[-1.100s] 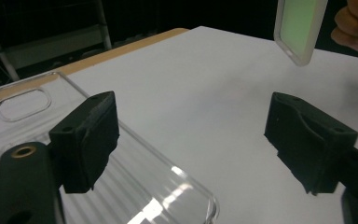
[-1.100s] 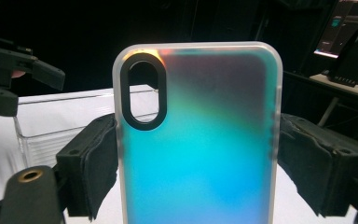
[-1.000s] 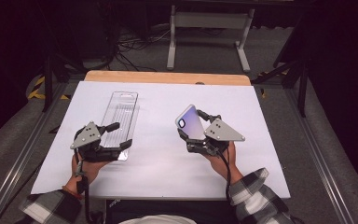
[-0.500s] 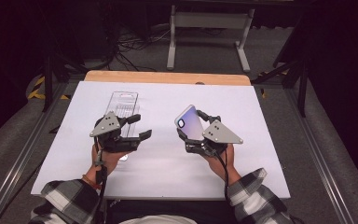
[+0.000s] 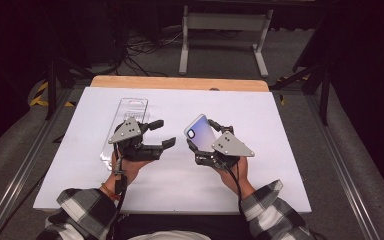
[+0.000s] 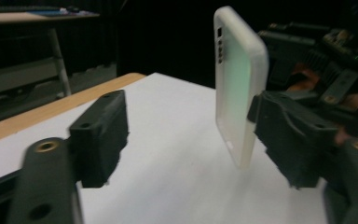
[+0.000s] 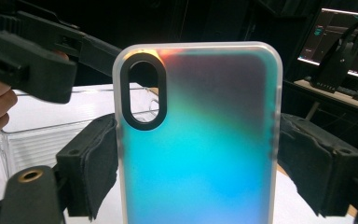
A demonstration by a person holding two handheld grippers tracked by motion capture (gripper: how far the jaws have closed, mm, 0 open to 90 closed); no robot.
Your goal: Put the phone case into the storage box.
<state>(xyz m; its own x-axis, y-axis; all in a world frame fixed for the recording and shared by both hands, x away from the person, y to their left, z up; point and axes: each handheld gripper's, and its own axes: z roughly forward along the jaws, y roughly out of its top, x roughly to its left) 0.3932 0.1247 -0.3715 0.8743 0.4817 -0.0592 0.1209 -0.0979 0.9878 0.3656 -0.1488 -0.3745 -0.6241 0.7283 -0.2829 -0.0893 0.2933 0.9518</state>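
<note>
Right gripper (image 5: 206,148): your jaws are clamped on the two long edges of the iridescent blue-to-purple phone case with frosted white rim (image 5: 200,133); you hold it upright, just right of frame centre in the high view.
Phone case: in the right gripper view its back faces the camera, black oval camera cutout at upper left.
Left gripper (image 5: 162,134): your jaws stand wide apart, gripping nothing, left of centre, pointing toward the case.
Clear plastic blister tray (image 5: 130,113): flat on the white table top (image 5: 280,130), partly under your left gripper.
</note>
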